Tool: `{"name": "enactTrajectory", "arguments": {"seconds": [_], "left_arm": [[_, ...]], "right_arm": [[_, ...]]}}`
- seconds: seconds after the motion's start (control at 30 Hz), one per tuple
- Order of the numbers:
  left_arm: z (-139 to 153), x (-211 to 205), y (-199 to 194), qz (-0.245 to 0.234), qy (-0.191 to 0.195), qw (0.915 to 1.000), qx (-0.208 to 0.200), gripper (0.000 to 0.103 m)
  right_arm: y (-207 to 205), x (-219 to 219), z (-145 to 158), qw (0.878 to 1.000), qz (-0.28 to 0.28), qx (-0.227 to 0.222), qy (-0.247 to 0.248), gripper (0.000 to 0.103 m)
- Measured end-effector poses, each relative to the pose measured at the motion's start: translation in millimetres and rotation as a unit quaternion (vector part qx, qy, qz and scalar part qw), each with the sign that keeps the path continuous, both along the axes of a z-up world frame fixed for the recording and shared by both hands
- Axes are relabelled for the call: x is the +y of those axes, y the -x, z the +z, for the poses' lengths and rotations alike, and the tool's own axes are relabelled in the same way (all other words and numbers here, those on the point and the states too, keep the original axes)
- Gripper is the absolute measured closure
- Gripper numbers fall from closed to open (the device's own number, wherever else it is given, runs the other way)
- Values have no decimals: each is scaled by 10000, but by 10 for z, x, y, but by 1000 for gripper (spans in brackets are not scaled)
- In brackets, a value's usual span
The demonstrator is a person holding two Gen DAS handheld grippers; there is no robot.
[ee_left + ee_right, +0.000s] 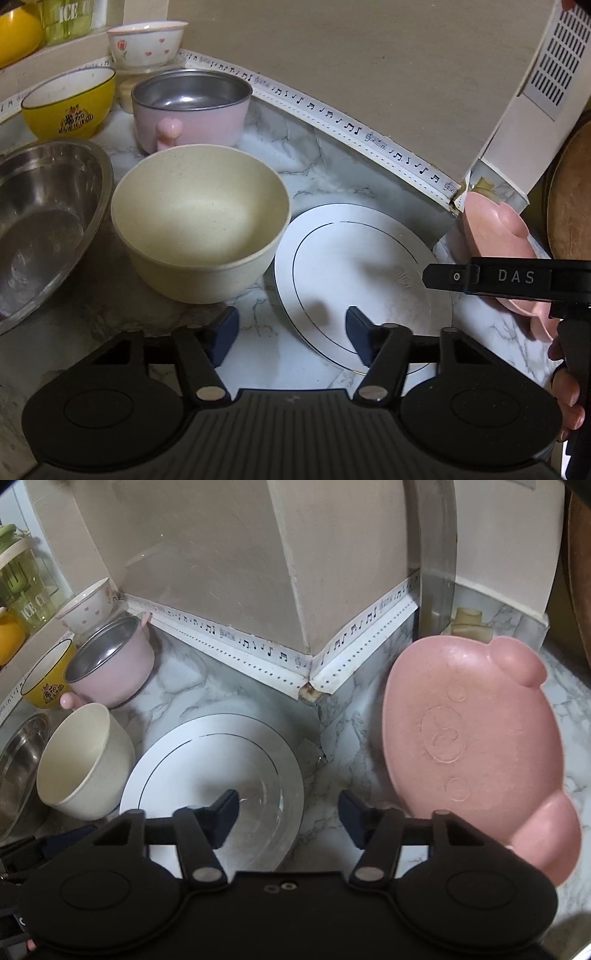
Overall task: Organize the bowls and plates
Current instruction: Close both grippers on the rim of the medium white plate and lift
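Two grippers hovered over the marble bench, and both had their jaws spread apart with nothing between them. The left gripper (291, 334) hung above the near rim of the white plate (354, 273), which lay flat on the bench not far from the back wall. The right gripper (288, 818) was over the bench between the white plate and the pink plate (476, 746); a clear glass dish (266, 812) seemed to sit on the white plate under it, but I cannot tell its shape well. The pink plate stood tilted near the right corner. A cream bowl (201, 221) stood just beside the white plate on the left. Behind it were a pink pot (190, 109) and a yellow bowl (68, 101), with a steel bowl (44, 221) at the left edge.
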State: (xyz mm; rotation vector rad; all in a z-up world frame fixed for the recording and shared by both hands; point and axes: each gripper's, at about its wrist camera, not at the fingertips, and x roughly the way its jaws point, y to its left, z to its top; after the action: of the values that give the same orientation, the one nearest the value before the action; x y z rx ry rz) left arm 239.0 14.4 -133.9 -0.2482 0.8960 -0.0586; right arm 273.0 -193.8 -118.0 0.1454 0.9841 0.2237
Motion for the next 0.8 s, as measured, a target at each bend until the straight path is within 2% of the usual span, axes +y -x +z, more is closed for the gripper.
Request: {"name": "enactTrajectory", "arguments": {"seconds": [0.07,0.2,0.27,0.3,0.4,0.57,0.8], "left_arm": [[-15,16,-20,32,81,10000,46,55],[-50,87,-63,142,350,9991,175,58],[-63,120,-82,208,475,9984,232,67],[-64,126,-93,212,502,9982,245,67],[-65,137,-116,227,547,9979,264,70],[-74,175,-145,262,672,9969,322,83],[-87,244,-160,278,884,9950,380,91]], "right_arm": [[-36,-12,-23,9999,-30,56,-86,57],[-114,-54,-66,9990,-96,220,-365,68],[-154,-86,-87,9981,-153,290,-521,72],[-171,-95,-98,9978,-178,322,-555,75],[-206,-100,-122,9974,-180,370,-599,78],[-247,-128,-147,9970,-220,407,-621,85],[-254,-243,-184,9947,-293,448,-873,93]]}}
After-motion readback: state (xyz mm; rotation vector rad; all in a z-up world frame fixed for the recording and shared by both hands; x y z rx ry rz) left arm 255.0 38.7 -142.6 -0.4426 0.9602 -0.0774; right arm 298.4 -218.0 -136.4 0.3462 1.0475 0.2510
